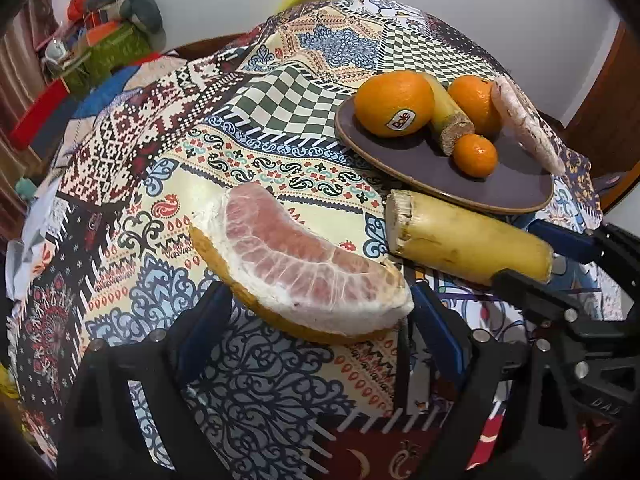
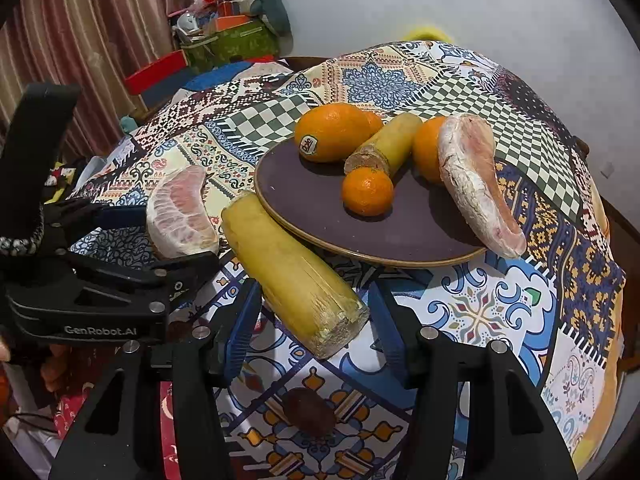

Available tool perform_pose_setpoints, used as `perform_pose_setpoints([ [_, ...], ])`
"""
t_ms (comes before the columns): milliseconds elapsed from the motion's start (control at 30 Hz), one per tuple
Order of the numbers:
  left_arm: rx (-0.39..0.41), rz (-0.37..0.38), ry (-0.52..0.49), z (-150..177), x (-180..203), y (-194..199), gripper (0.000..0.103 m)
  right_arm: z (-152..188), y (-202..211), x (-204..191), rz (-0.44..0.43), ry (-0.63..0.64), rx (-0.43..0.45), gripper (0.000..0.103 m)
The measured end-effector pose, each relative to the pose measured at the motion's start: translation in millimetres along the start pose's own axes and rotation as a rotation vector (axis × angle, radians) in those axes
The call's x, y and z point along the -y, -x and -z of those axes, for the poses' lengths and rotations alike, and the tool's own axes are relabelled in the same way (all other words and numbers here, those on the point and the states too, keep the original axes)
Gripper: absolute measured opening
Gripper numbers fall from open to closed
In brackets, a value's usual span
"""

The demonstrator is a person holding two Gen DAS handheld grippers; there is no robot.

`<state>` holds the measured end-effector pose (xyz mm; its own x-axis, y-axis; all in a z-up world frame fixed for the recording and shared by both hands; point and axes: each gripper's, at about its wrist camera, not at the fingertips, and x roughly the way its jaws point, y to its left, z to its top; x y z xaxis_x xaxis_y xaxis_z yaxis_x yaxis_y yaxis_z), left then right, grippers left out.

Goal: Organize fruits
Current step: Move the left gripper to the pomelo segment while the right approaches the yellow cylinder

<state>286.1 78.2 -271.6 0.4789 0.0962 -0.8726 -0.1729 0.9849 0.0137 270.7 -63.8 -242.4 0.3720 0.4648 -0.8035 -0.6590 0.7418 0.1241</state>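
Right wrist view: the right gripper (image 2: 312,320) straddles the yellow stalk piece (image 2: 288,272), apparently unclamped, at seven o'clock of the plate (image 2: 304,200). Left gripper (image 1: 316,320) gapes around the pomelo wedge (image 1: 304,264). Closing off-centre could roll the stalk piece aside.

Left gripper (image 1: 320,304): matte black plastic frame, two broad angular fingers (image 1: 116,392) with triangular cut-outs, blue ribbed pads on their inner faces. Round silver screws (image 1: 159,335) sit on top of the frame behind the pads. White lettering "GenRobot.AI" on the body's side, seen from the right wrist view; a black-and-white braided cord beside its upright black handle.

Right gripper (image 2: 316,320): same build, black fingers (image 2: 500,412), blue ribbed pads (image 2: 240,336), silver screws (image 2: 430,333) behind the pads. Embossed letters on its side, partly legible.
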Motion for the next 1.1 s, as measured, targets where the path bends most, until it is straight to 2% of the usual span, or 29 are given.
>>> perform_pose_setpoints([
  [133,0.019,0.015,-0.017,3.9,-2.2,4.2,0.085,0.4,2.8,-0.6,-0.009,0.001,-0.001,0.048],
  [300,0.024,0.043,-0.028,9.3,-9.8,11.1,0.08,2.1,10.1,-4.2,-0.034,0.003,-0.005,0.039],
  [567,0.031,0.095,-0.09,35.3,-24.8,35.7,0.078,6.9,21.2,-20.7,-0.042,0.034,-0.019,0.028],
  [667,0.032,0.131,-0.122,50.5,-29.2,46.1,0.078,5.3,19.9,-23.7,-0.043,0.051,-0.034,0.031],
  [800,0.039,0.136,-0.174,65.2,-28.8,54.7,0.078,1.2,10.8,-23.0,-0.029,0.051,-0.055,0.034],
  [1000,0.041,0.195,-0.203,70.3,-25.5,58.2,0.078,1.4,2.5,-20.6,-0.031,0.039,-0.078,0.039],
  [1100,0.036,0.181,-0.221,70.2,-21.2,57.4,0.079,1.6,4.2,-20.5,-0.035,0.035,-0.083,0.036],
])
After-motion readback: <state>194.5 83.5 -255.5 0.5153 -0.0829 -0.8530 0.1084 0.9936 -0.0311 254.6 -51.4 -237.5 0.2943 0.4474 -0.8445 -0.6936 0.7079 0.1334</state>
